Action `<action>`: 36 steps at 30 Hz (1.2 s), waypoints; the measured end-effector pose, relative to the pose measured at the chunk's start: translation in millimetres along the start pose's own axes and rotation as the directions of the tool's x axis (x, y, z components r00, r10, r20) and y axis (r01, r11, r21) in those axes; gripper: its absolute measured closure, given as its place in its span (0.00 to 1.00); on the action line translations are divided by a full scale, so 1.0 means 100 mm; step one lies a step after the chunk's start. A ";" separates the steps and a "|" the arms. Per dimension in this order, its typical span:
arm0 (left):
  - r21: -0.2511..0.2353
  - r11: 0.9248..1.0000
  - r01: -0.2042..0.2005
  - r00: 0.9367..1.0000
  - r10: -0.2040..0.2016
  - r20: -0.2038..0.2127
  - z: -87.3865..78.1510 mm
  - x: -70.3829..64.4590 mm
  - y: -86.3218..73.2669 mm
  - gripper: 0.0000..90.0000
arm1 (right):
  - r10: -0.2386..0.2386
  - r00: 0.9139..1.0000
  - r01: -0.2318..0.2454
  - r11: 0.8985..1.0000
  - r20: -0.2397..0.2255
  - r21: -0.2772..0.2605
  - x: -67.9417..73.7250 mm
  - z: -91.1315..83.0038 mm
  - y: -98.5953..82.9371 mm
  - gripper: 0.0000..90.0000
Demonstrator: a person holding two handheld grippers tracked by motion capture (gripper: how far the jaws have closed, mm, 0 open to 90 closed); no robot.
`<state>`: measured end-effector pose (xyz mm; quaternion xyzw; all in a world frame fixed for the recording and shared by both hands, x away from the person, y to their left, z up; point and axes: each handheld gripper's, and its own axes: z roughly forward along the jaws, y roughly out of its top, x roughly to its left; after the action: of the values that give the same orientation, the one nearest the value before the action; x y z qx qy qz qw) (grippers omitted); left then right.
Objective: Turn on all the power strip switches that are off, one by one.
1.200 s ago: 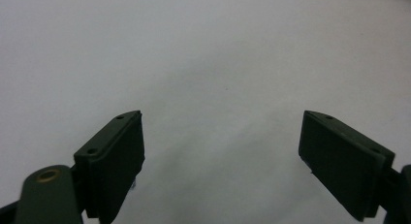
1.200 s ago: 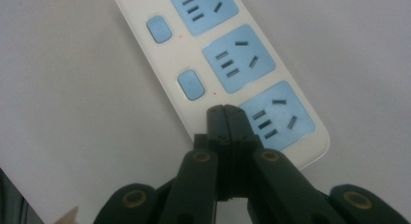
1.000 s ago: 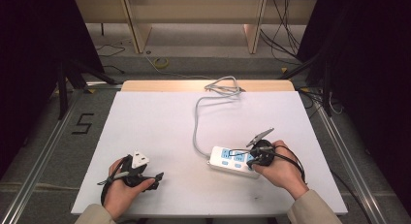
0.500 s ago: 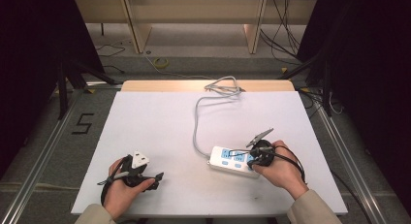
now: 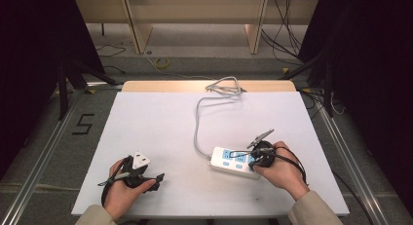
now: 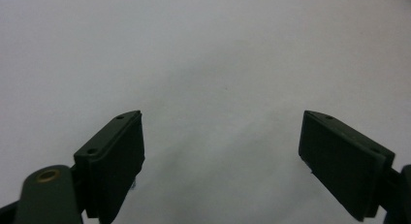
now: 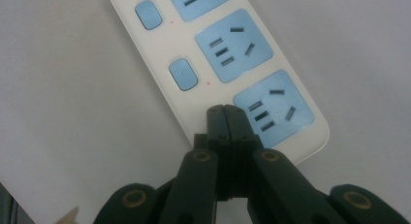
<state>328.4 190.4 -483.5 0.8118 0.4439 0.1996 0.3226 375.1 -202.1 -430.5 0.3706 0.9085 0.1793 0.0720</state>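
Observation:
A white power strip (image 5: 233, 161) with blue sockets lies on the white table (image 5: 160, 122) at the front right. Its grey cable (image 5: 197, 125) runs to the back edge. My right gripper (image 5: 252, 159) is over the strip's right end. In the right gripper view its jaws are pressed together, and the right gripper's tip (image 7: 225, 112) sits on the power strip (image 7: 203, 59) beside the last socket (image 7: 272, 109), below a blue switch (image 7: 181, 74). Nothing shows between the jaws. My left gripper (image 5: 157, 179) rests low at the front left. The left gripper (image 6: 220, 136) stands wide open over bare table.
The cable ends in a loose coil (image 5: 225, 85) at the table's wooden back edge. Metal rails (image 5: 44, 152) run along both sides of the table. The floor behind holds more cables (image 5: 163, 63) and wooden legs (image 5: 139, 32).

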 end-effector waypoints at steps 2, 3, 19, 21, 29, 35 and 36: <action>0.004 1.000 -0.005 1.000 0.005 0.000 0.00 0.00 0.00 0.18 | 0.002 1.000 -0.002 1.000 0.000 0.001 0.01 0.01 0.00 1.00; 0.002 1.000 -0.001 1.000 0.001 0.001 0.00 0.00 0.00 0.18 | 0.001 1.000 -0.001 1.000 0.001 0.003 0.01 0.00 0.00 1.00; 0.002 1.000 -0.006 1.000 0.006 -0.001 0.00 0.00 0.00 0.18 | 0.005 1.000 -0.005 1.000 0.001 0.004 0.00 0.02 -0.01 1.00; 0.003 1.000 -0.006 1.000 0.006 -0.001 0.00 0.00 0.00 0.18 | 0.002 1.000 -0.002 1.000 0.005 0.005 0.01 0.02 -0.01 1.00; 0.002 1.000 -0.006 1.000 0.006 0.000 0.00 0.00 0.00 0.18 | 0.007 1.000 -0.007 1.000 0.007 0.009 0.02 0.03 0.00 1.00; 0.001 1.000 -0.005 1.000 0.005 0.000 0.00 -0.01 0.00 0.18 | 0.010 1.000 -0.010 1.000 0.007 0.008 0.02 0.03 -0.01 1.00; 0.001 1.000 -0.005 1.000 0.005 -0.001 0.00 -0.01 0.00 0.18 | 0.009 1.000 -0.009 1.000 0.008 0.008 0.02 0.03 0.00 1.00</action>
<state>328.2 189.6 -483.8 0.8130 0.4422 0.2003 0.3215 374.4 -200.2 -433.8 0.3757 0.9072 0.1744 0.0734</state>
